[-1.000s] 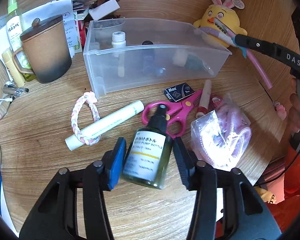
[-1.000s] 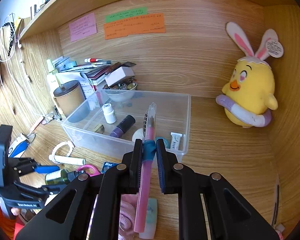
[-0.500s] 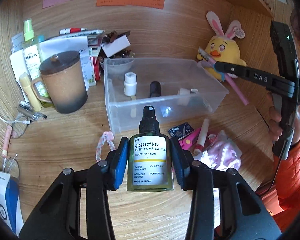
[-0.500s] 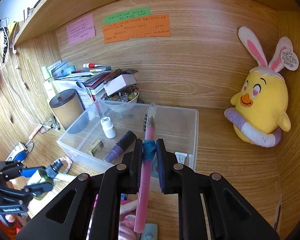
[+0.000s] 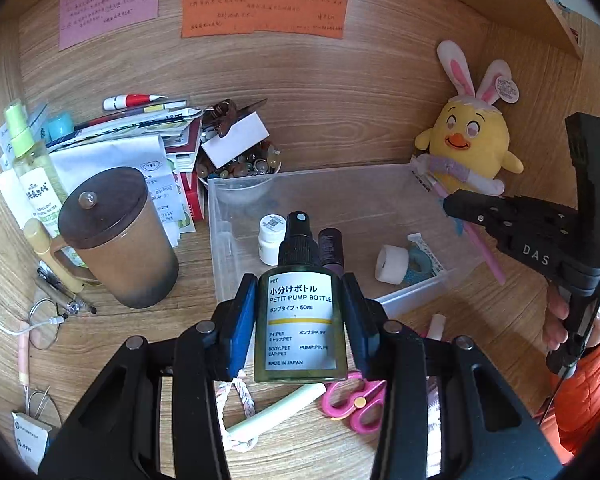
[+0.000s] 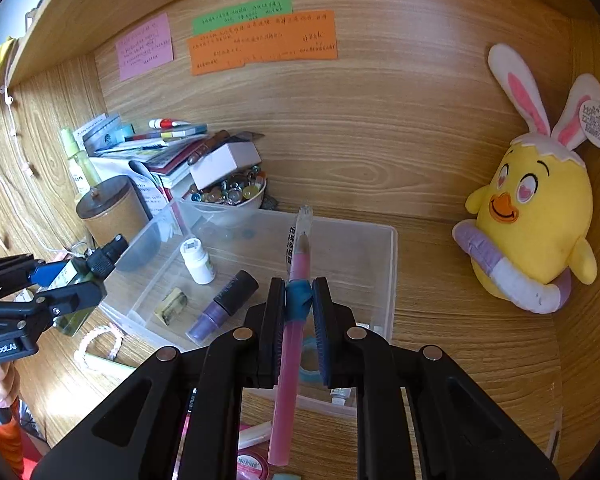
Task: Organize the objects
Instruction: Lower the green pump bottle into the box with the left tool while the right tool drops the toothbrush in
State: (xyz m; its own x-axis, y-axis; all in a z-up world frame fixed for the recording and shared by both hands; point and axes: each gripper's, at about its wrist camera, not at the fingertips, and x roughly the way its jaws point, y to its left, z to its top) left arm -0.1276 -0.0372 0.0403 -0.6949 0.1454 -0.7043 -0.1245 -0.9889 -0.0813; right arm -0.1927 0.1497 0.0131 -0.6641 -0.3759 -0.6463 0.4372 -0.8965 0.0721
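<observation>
My left gripper (image 5: 300, 320) is shut on a green pump bottle (image 5: 300, 320) with a black spray cap, held upright above the desk in front of the clear plastic bin (image 5: 412, 296). In the right wrist view the same bottle (image 6: 70, 280) hangs at the bin's left end. My right gripper (image 6: 298, 320) is shut on a pink pen (image 6: 294, 320) with a clear cap, pointing over the bin (image 6: 392, 280). Inside the bin lie a white pill bottle (image 6: 198, 260), a purple tube (image 6: 224, 306), a small eraser (image 6: 172, 306) and tape rolls (image 5: 392, 264).
A brown lidded mug (image 5: 116, 236), a stack of papers and a bowl of glass beads (image 6: 232, 192) crowd the back left. A yellow chick plush (image 6: 532, 220) sits at the right. Pink scissors (image 5: 356, 400), a white stick (image 5: 276, 410) and a braided bracelet (image 5: 236, 400) lie on the desk.
My left gripper lifted the pump bottle off the desk and carried it up toward the bin, tipping it upright. My right gripper with the pen slid sideways over the bin.
</observation>
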